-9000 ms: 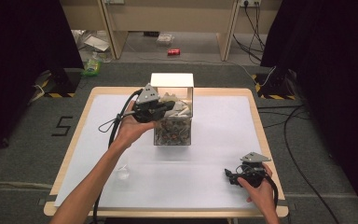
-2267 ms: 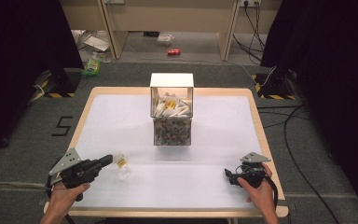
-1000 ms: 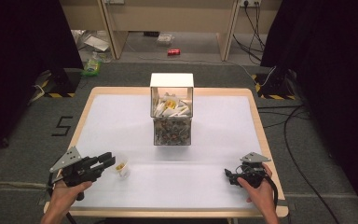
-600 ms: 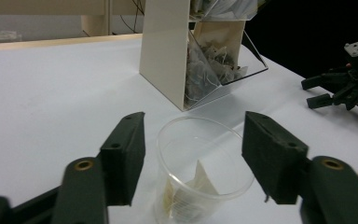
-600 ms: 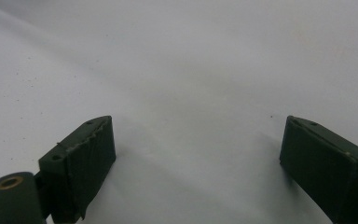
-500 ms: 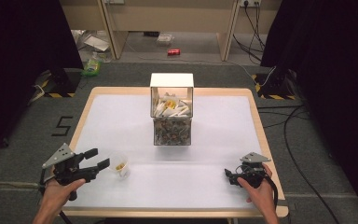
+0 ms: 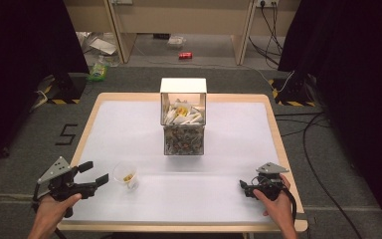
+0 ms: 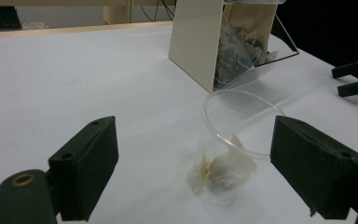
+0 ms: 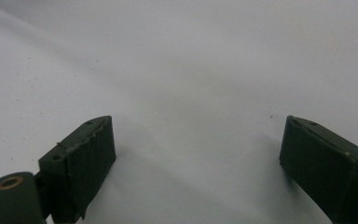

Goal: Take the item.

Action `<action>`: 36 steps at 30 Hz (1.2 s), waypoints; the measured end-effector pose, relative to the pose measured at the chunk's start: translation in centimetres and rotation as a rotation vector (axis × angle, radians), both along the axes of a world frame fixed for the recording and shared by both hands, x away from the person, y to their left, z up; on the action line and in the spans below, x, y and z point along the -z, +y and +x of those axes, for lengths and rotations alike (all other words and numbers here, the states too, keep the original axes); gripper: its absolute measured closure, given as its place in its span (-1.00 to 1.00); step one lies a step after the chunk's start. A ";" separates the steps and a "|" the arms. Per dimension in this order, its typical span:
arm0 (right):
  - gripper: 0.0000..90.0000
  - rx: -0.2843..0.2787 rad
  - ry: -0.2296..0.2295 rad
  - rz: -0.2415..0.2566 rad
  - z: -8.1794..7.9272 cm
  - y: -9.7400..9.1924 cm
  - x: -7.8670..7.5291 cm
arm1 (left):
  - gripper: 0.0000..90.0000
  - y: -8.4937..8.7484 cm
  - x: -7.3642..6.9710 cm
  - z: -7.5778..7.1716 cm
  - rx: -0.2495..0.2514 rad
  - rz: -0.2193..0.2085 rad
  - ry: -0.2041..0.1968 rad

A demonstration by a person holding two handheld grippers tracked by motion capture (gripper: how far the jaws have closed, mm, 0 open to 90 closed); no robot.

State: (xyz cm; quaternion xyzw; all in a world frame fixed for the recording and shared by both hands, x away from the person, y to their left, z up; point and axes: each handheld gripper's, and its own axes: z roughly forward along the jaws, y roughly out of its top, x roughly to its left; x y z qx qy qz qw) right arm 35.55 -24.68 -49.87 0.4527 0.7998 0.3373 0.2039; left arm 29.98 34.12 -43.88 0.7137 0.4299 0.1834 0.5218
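Note:
A small clear plastic cup (image 7: 126, 175) stands upright on the white table top (image 7: 229, 149), front left. In it lies a pale sachet with a yellow bit (image 8: 223, 168). My left gripper (image 7: 95, 173) sits just left of the cup. Its jaws have just been opening and now stand wide. In the left gripper view the cup (image 8: 240, 135) rises a little beyond the left gripper (image 8: 193, 135), nearer the right jaw, and touches neither pad. My right gripper (image 7: 242, 186) rests on the table at the front right. The right gripper (image 9: 196, 140) is open with bare table between its jaws.
A clear box (image 7: 183, 117) with a white back panel stands at the table's middle back, full of small sachets. The table's wooden edge (image 7: 179, 227) runs close in front of both hands. Cables and clutter lie on the floor beyond the table.
The left gripper has let go of the cup, opened wide and drawn back to the left. The cup stays standing on the table. The right hand has kept still.

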 end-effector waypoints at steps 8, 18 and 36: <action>-0.75 0.000 0.001 0.001 0.0 0.0 0.0 | -0.67 0.5 1.3 -0.1 -0.019 0.047 0.013; -0.75 0.001 0.000 -0.001 0.0 0.0 0.0 | -0.66 1.1 2.8 -0.2 -0.047 0.103 0.035; -0.75 0.002 -0.003 -0.003 0.0 0.0 0.0 | -0.64 1.9 5.6 -0.5 -0.080 0.171 0.105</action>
